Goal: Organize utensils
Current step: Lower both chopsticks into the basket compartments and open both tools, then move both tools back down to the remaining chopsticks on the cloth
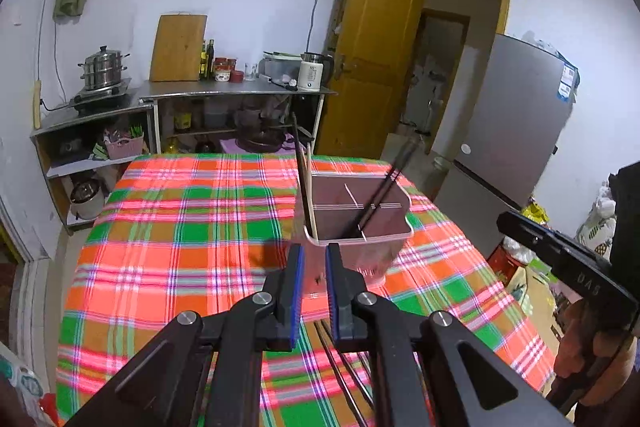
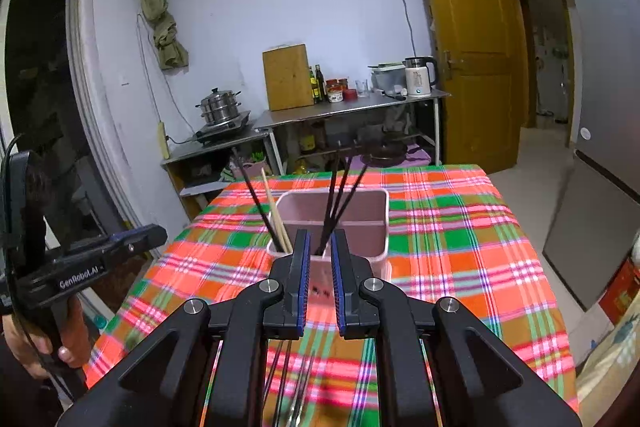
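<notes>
Centre frame in both views, pink holder (image 2: 352, 227) is standing on checked worktop (image 1: 180, 227), chopsticks (image 2: 340, 203) upright inside; loose chopsticks (image 2: 280, 367) are lying lengthwise under right gripper (image 2: 320, 247), nearer than left gripper (image 1: 314, 259); both fingers slightly parted, empty.

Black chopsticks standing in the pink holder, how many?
4: one black chopstick leans left by the wooden chopsticks; three fan rightward in the holder; more may be hidden.

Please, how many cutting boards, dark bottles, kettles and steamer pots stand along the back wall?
Cutting board: 1
Dark bottles: 2
Kettle: 1
Steamer pot: 1
Total: 5
</notes>
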